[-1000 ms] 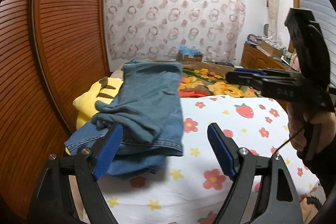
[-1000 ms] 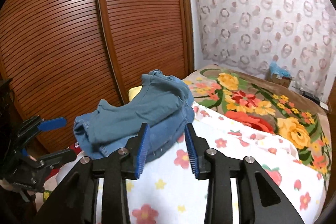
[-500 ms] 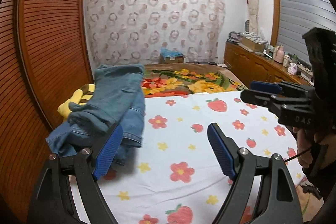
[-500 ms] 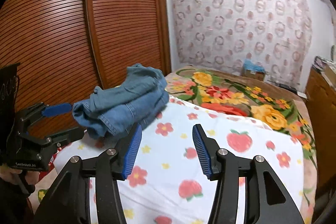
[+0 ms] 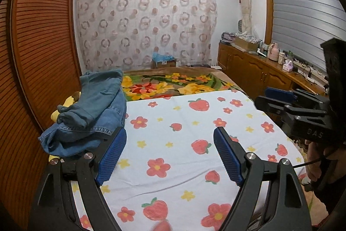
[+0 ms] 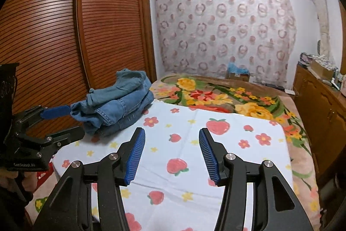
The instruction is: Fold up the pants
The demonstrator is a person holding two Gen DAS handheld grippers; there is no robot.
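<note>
Two pairs of folded pants lie stacked at the left edge of the bed, beside the slatted wardrobe. Lighter teal pants sit on top of darker denim ones. The stack's long axis runs from the near left corner of the bed away toward the far curtain, with the bunched, rolled end nearer the cameras and the flatter end pointing at the curtain. Part of the stack rests on something yellow at the bed's edge; what that is cannot be told.

Left gripper hovers over the strawberry-and-flower sheet, its jaws spread wide with nothing between them; its left pad sits just beside the near end of the stack in this view, though whether they touch cannot be told. Right gripper also hangs over the bare sheet, well apart from the pants, jaws parted and empty, having just been opening.

A cardboard box stands at the foot of the curtain with blue material in it. On the sideboard a second open box holds small items too blurred to name.
</note>
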